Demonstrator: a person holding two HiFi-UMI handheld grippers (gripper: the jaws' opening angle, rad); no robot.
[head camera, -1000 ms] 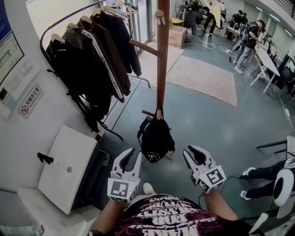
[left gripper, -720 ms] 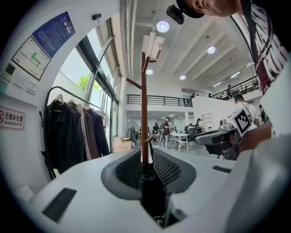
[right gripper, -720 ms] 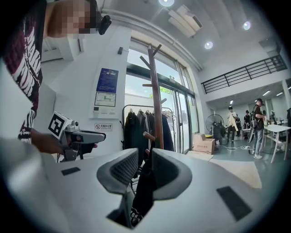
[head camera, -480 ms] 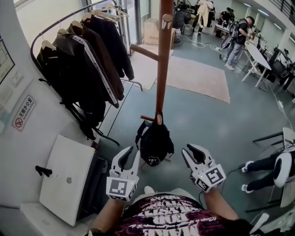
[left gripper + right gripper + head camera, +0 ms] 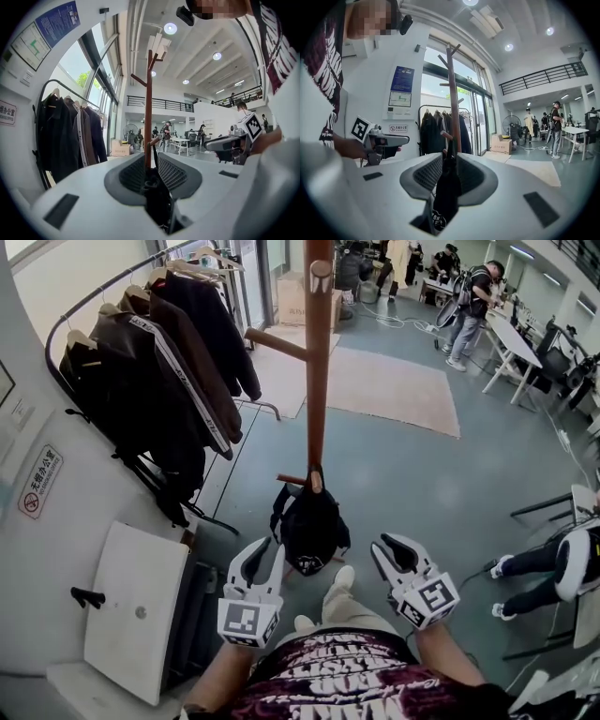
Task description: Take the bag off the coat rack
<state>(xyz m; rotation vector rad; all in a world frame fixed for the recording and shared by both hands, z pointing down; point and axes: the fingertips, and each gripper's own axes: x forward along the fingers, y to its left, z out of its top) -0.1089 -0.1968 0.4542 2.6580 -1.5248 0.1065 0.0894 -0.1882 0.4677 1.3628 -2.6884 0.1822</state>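
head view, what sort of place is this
Probably an open-plan office or workshop, near its entrance: a rail of hung jackets, a wooden coat rack with a bag, and white worktables with people standing around them.

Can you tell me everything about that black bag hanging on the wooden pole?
The bag is a small black backpack, soft like cloth, with a white print low on its front. It hangs straight down by its top loop from a low peg on the brown wooden coat rack, with straps dangling at its sides. Neither the left gripper nor the right gripper touches it; their jaws are apart.
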